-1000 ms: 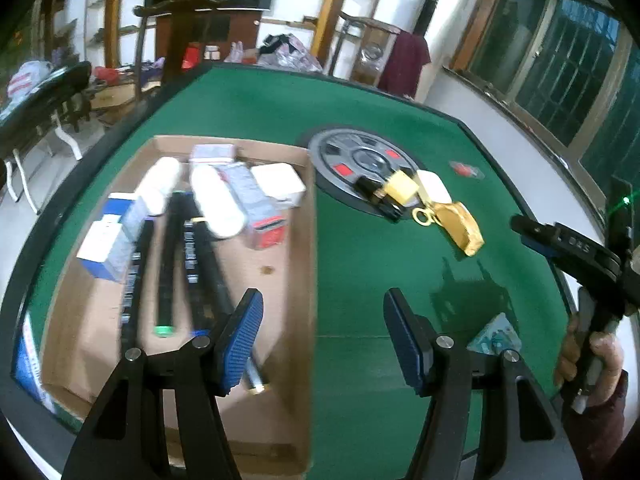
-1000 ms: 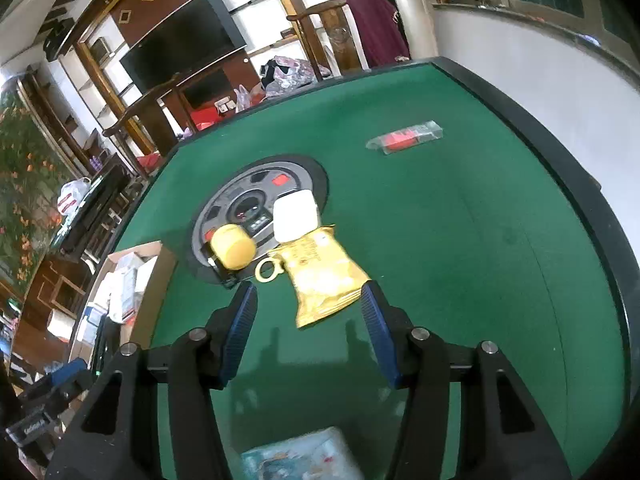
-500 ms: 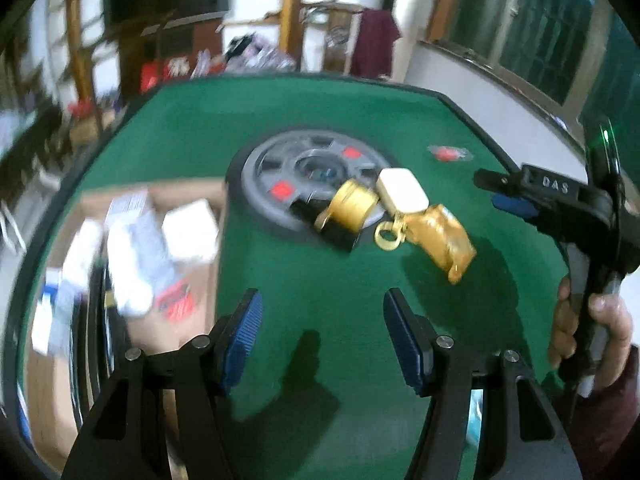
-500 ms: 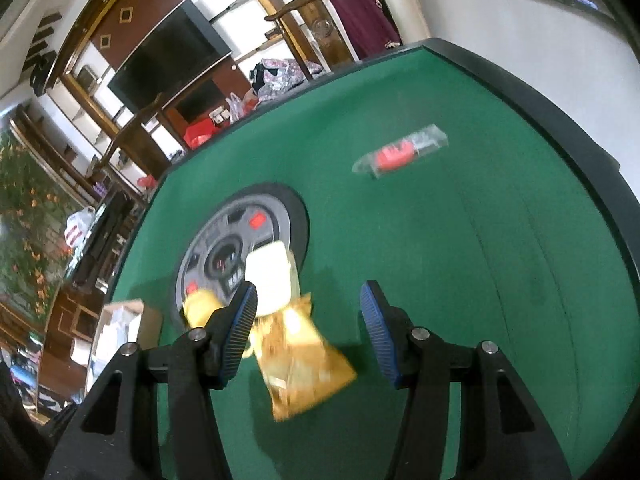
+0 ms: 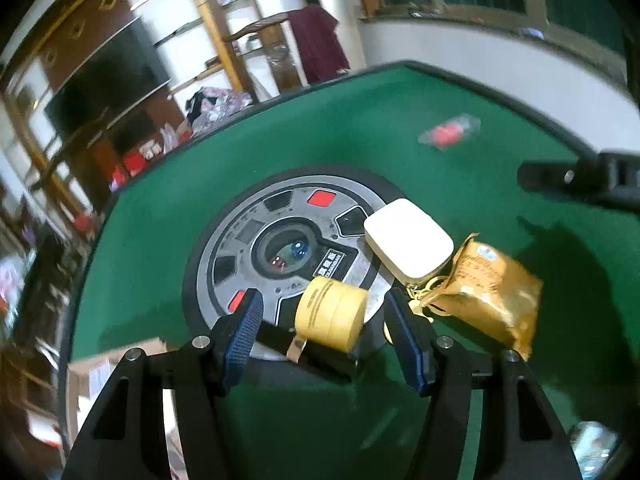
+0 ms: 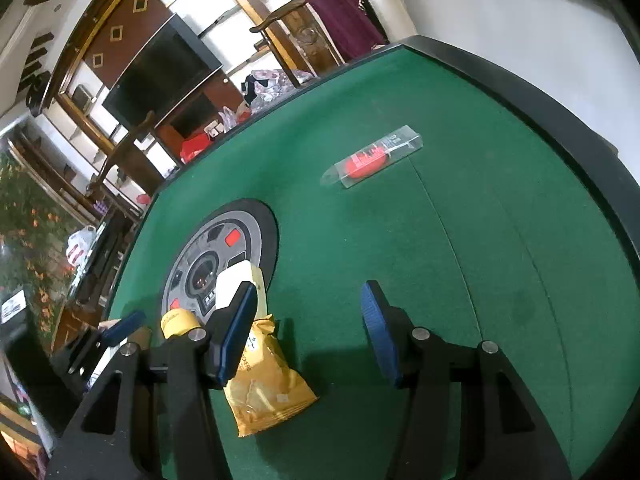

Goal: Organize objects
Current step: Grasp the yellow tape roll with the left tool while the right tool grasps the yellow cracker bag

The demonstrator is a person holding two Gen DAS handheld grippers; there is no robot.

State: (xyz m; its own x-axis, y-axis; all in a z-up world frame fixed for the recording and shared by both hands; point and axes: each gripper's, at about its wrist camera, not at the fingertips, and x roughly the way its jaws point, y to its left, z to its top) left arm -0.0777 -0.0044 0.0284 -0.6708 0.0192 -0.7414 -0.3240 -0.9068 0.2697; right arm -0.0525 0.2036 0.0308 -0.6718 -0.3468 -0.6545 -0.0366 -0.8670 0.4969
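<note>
Left hand-held gripper (image 5: 324,336) now off the box, spread and empty, yellow tape roll (image 5: 332,318) between its fingers.

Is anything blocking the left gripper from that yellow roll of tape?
Nothing visible does. The yellow tape roll already sits between the open left gripper fingers, which do not touch it. The white box lies just beyond.

Your left tongs (image 5: 326,330) stand apart, pads clear of the yellow tape roll (image 5: 332,314) framed between them. Roll lies on the grey round panel (image 5: 248,240) set in the green table (image 5: 360,132). White box (image 5: 408,240) touches a gold packet (image 5: 492,300); blurred red item (image 5: 448,134) lies well apart.
</note>
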